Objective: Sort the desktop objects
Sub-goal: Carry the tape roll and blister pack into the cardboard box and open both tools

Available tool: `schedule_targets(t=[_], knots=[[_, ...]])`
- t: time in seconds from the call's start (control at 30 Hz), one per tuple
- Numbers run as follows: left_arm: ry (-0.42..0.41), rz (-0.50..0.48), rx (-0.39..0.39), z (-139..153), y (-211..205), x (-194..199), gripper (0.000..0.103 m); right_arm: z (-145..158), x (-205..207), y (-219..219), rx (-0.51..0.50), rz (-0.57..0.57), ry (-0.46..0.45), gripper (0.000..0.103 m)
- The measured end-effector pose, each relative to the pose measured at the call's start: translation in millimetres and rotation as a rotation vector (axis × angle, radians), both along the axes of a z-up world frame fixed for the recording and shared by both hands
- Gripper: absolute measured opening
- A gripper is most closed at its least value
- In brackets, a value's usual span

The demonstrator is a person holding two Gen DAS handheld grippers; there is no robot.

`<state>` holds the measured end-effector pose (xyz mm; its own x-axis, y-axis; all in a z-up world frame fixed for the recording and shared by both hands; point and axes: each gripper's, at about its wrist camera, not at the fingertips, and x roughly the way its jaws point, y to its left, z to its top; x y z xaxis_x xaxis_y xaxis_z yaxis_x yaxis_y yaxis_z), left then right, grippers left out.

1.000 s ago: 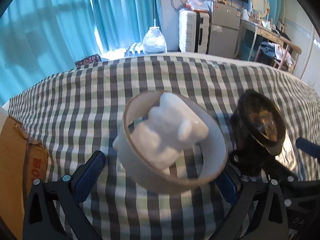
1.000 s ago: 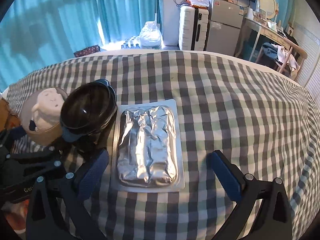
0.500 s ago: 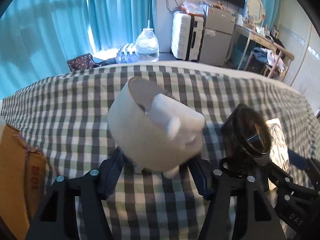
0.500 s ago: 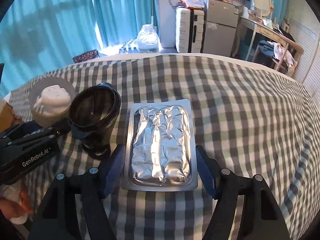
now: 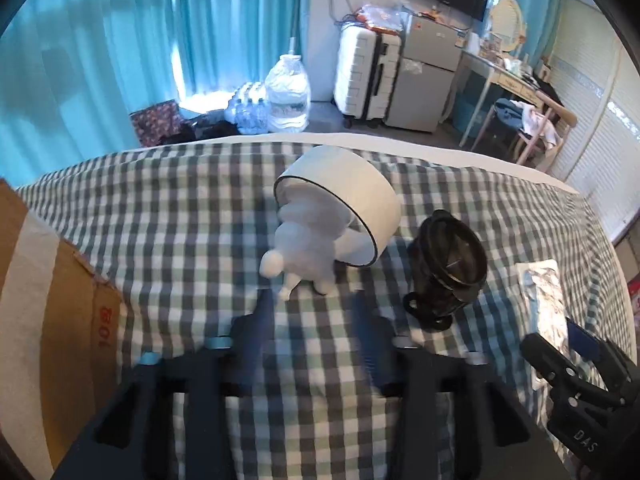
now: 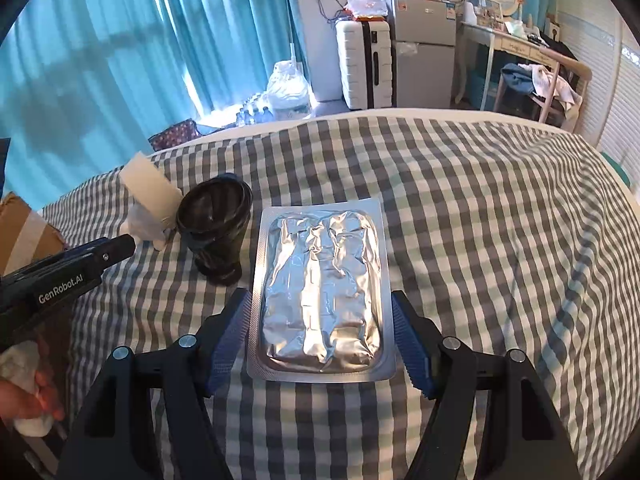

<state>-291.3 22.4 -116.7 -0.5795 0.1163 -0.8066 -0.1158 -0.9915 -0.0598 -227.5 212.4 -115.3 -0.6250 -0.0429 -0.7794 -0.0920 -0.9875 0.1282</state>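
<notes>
A white tape roll (image 5: 344, 204) leans tipped over a white figurine (image 5: 304, 248) on the checked cloth; both also show in the right wrist view, the roll (image 6: 152, 188) and figurine (image 6: 146, 222). My left gripper (image 5: 316, 320) sits just behind the figurine, narrowed, fingers apart and holding nothing. A black cup (image 5: 448, 272) stands to its right, also seen from the right wrist (image 6: 214, 224). A silver foil blister pack (image 6: 322, 292) lies flat, its near end between my right gripper (image 6: 322, 340)'s fingers, which touch its edges.
A cardboard box (image 5: 44, 320) stands at the left edge of the cloth. The foil pack (image 5: 544, 300) and the right gripper (image 5: 580, 392) show at right in the left wrist view. Suitcase (image 5: 366, 76), fridge and water bottles lie beyond the far edge.
My left gripper let go of the tape roll and pulled back; the roll and figurine tipped onto the cloth. My right gripper closed in on the foil pack's sides.
</notes>
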Motion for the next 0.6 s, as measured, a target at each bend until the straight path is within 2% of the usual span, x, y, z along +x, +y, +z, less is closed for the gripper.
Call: schedule_targets(t=[0.03, 0.17, 0.33, 0.5, 0.6], knots=[[0.004, 0.01, 0.001, 1, -1, 2, 0.08, 0, 0, 2, -0.005, -0.001, -0.002, 0.069], [0.038, 0.017, 0.015, 4, -1, 3, 0.093, -2, -1, 11, -0.025, -0.012, -0.007, 0.069], [0.064, -0.019, -0.019, 10, 12, -28, 0.096, -11, -5, 22, -0.057, -0.013, -0.023, 0.069], [0.102, -0.084, -0.065, 3, 23, -59, 0.099, -18, -9, 26, -0.087, -0.029, -0.034, 0.069], [0.067, -0.135, -0.082, -10, 29, -74, 0.099, -22, -12, 30, -0.101, -0.036, -0.046, 0.069]])
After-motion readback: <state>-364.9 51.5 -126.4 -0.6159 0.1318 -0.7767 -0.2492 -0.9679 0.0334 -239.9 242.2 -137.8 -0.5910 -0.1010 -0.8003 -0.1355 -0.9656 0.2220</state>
